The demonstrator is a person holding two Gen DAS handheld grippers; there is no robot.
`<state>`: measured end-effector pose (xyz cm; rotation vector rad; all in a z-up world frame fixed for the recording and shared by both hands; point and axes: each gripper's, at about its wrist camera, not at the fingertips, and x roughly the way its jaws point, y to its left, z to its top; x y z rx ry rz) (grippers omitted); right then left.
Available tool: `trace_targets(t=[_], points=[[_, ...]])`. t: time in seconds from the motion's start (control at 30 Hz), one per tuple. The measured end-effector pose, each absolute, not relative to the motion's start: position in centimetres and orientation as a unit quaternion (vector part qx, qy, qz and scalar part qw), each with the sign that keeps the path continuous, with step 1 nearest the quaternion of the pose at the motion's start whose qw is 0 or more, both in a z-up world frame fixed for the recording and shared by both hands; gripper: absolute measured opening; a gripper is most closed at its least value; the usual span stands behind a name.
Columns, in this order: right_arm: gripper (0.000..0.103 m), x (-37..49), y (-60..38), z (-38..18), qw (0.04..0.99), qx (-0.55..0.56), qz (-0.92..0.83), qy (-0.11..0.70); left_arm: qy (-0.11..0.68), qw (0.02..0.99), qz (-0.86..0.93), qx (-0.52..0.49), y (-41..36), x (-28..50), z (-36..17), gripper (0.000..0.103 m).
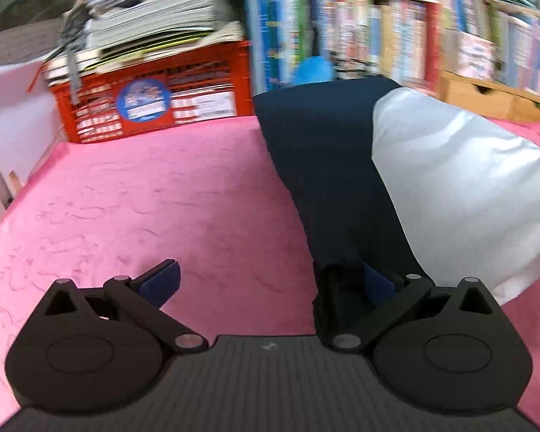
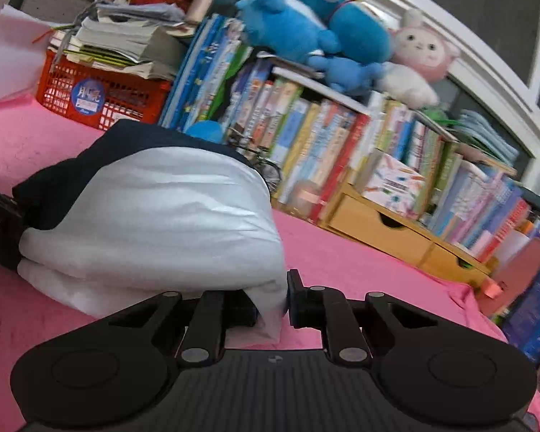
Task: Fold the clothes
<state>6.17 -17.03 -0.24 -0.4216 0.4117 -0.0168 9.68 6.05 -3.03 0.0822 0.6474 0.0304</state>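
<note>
Pinching the near corner of the navy-and-white fabric garment, the right hand-held gripper needs lifting over the pink bed while the wide-open left hand-held gripper, its right finger against the navy edge, closes.

The book spines blur unreadably; white cloth hides the garment's underside.

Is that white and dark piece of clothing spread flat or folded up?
Folded: the garment lies doubled over in layers on the pink cover, with the right gripper pinching its white edge.
</note>
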Motion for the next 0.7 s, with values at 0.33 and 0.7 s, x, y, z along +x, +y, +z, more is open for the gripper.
trace_targets(t=[0.33, 0.7], points=[[0.022, -4.7, -23.8, -2.1, 0.945, -0.167, 0.041, 0.279, 0.301, 0.947, -0.055, 0.095, 1.4, 4.8, -3.8, 0.103], [0.041, -4.0, -28.1, 5.0, 0.972, -0.001, 0.116, 0.204, 0.305, 0.950, -0.065, 0.021, 3.2, 4.7, -4.9, 0.103]])
